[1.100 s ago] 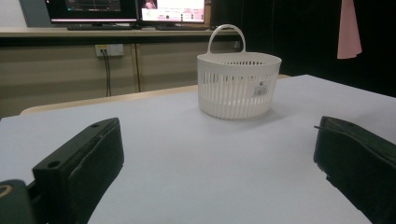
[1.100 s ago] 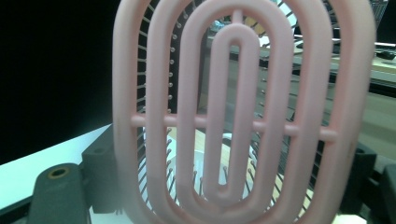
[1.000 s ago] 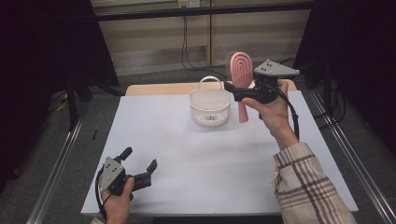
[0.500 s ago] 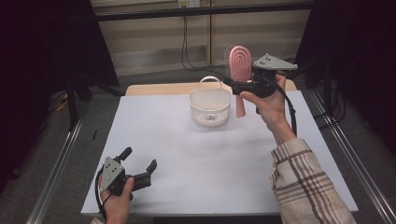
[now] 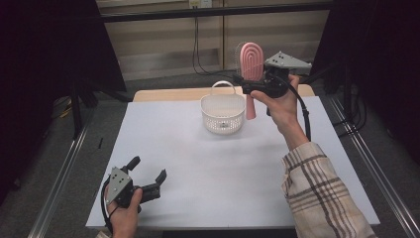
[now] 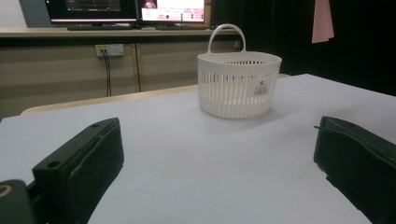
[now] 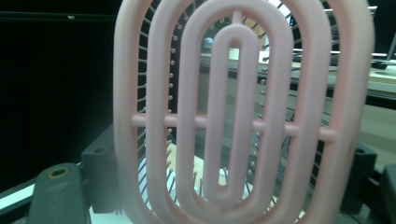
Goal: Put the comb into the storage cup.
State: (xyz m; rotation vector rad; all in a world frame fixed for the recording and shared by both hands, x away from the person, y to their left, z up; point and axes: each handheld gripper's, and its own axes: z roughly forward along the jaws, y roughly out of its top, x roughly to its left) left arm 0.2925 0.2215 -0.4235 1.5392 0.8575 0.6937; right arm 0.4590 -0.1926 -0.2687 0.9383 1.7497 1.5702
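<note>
One brush: pink vented hairbrush (image 5: 249, 62), held upright in the air, head up and handle down, just right of the basket and above the far part of the desk.
Right claw (image 5: 246, 85): clenched on the hairbrush where head meets handle; the person's hand (image 5: 279, 101) and plaid sleeve (image 5: 324, 193) rise from the lower right of the high view.
Right gripper view: oval ribs of the brush head (image 7: 243, 112) stand directly before the camera, with thin bristle pins behind them.
Basket: white slotted plastic basket (image 5: 223, 111) with an arched handle (image 5: 222, 85), standing on the far middle of the desk; in the high view it looks empty.
Obstruction: none between brush and basket; the handle's tip hangs beside the basket's right rim, apart from it.
Label: small sticker (image 6: 262, 87) on the basket wall, print too small to read.
Left claw (image 5: 147, 171): released, jaws spread with nothing between them, low over the near left corner of the desk, well apart from the basket.
Desk: pale sheet (image 5: 198, 163) over a wooden top (image 5: 163, 94).
Room: dark curtains either side, a panelled wall with cables (image 5: 198, 44), lit monitors (image 6: 126, 9) on a shelf.
</note>
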